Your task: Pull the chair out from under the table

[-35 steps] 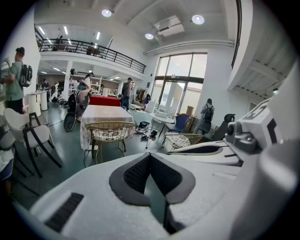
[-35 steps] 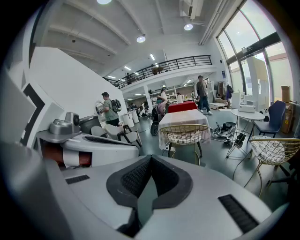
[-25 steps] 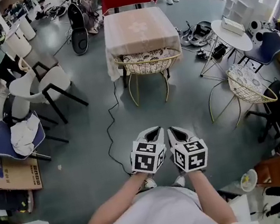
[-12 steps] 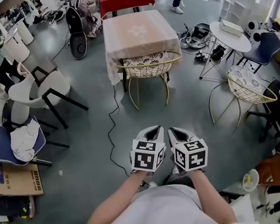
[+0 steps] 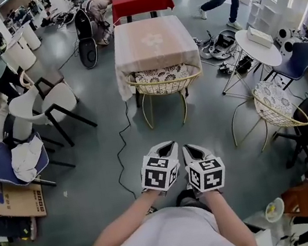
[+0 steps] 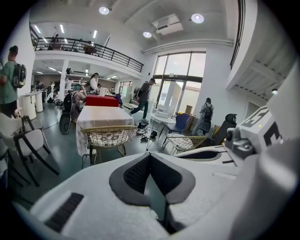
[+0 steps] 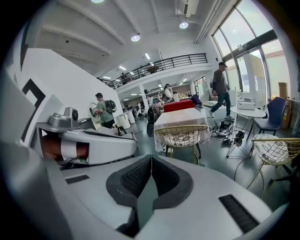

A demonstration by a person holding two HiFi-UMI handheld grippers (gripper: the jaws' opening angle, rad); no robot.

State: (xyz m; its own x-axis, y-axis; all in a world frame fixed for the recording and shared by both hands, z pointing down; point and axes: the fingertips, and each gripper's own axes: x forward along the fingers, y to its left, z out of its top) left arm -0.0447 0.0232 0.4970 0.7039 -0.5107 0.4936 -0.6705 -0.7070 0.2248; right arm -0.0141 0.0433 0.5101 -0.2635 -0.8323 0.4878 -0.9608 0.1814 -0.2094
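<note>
A gold wire chair (image 5: 163,82) with a patterned cushion stands tucked under the near end of a table with a pale pink cloth (image 5: 154,41). It shows ahead in the left gripper view (image 6: 108,136) and the right gripper view (image 7: 183,136) too. My left gripper (image 5: 168,145) and right gripper (image 5: 189,148) are side by side in front of my body, well short of the chair. Both are shut and hold nothing. In each gripper view the jaws meet tip to tip, left gripper (image 6: 150,154), right gripper (image 7: 151,156).
A black cable (image 5: 122,137) runs across the grey floor between me and the chair. A second wire chair (image 5: 277,105) and a small round white table (image 5: 257,41) stand at right. White and blue chairs (image 5: 38,104) crowd the left. People move about at the back.
The chair and table have come slightly nearer in the head view as I move forward. A person at the back right has walked further right. Both grippers stay shut, side by side.
</note>
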